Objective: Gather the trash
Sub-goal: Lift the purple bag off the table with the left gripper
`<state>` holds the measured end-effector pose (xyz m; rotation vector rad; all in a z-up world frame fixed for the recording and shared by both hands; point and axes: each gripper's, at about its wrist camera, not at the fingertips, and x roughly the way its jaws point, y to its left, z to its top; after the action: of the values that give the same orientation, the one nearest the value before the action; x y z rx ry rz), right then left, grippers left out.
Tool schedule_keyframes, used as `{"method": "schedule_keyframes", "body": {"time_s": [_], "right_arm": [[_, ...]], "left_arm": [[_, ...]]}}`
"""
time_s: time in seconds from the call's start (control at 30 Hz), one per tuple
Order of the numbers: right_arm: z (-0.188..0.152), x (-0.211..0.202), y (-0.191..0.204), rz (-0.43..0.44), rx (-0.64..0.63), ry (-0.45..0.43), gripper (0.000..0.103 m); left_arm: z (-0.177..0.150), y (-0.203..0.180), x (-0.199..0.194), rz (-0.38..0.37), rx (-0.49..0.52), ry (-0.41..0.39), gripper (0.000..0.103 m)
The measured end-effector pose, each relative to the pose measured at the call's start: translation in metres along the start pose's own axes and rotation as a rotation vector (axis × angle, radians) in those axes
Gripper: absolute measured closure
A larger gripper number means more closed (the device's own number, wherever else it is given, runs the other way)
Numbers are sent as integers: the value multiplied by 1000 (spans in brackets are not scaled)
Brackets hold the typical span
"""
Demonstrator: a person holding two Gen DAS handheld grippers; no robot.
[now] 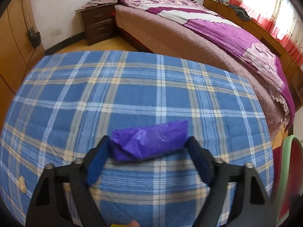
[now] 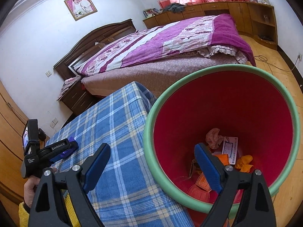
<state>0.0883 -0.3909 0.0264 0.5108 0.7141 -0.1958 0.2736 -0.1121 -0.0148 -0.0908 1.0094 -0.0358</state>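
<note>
A crumpled purple plastic bag (image 1: 149,141) lies on the blue plaid tablecloth (image 1: 113,94). My left gripper (image 1: 148,147) is open, one finger on each side of the bag; whether the pads touch it I cannot tell. In the right wrist view the left gripper (image 2: 73,146) shows at the far left over the purple bag (image 2: 68,151). My right gripper (image 2: 152,157) is open and straddles the green rim of the red trash bin (image 2: 246,102), its right finger inside the bin. The bin holds crumpled paper, orange wrappers and a white slip.
The bin's rim (image 1: 286,170) stands just right of the table. A bed with a purple quilt (image 1: 208,28) lies beyond the table, a dark nightstand (image 1: 96,22) to its left, low wooden cabinets (image 2: 236,13) under the window. A small yellowish scrap (image 1: 22,184) lies on the cloth's left edge.
</note>
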Motion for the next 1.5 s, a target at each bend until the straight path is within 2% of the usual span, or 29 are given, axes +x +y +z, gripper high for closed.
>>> {"method": "schedule_keyframes", "body": {"time_s": [0.07, 0.17, 0.2, 0.33, 0.63, 0.73, 0.8, 1.07, 1.1, 1.2, 1.5], "right_arm": [[0, 0, 0, 0, 0, 0, 11], [-1, -1, 0, 0, 0, -2, 11], [-1, -2, 0, 0, -1, -4, 11], [-4, -7, 5, 4, -8, -9, 11], [-10, -15, 12, 11, -16, -9, 11], [-10, -12, 14, 8, -20, -4, 11], [-9, -10, 15, 6, -22, -2, 11], [-7, -1, 15, 0, -19, 12, 11], [-8, 0, 14, 0, -18, 15, 11], [-8, 1, 14, 1, -17, 22, 11], [-11, -6, 18, 5, -22, 11, 11]], "left_arm": [[-1, 1, -2, -17, 2, -4, 32], [-3, 4, -8, -69, 2, -3, 46], [-4, 5, -12, -84, 4, -9, 54], [-7, 8, -24, -107, 20, -31, 62], [-3, 13, -36, -138, 55, -42, 61], [4, 9, -37, -140, 90, -64, 52], [8, 5, -33, -134, 127, -71, 51], [8, -10, -8, -148, 232, -24, 52], [7, -10, -5, -150, 231, -11, 52], [3, -9, -1, -147, 227, 0, 70], [-4, 6, -26, -197, 166, -35, 74]]}}
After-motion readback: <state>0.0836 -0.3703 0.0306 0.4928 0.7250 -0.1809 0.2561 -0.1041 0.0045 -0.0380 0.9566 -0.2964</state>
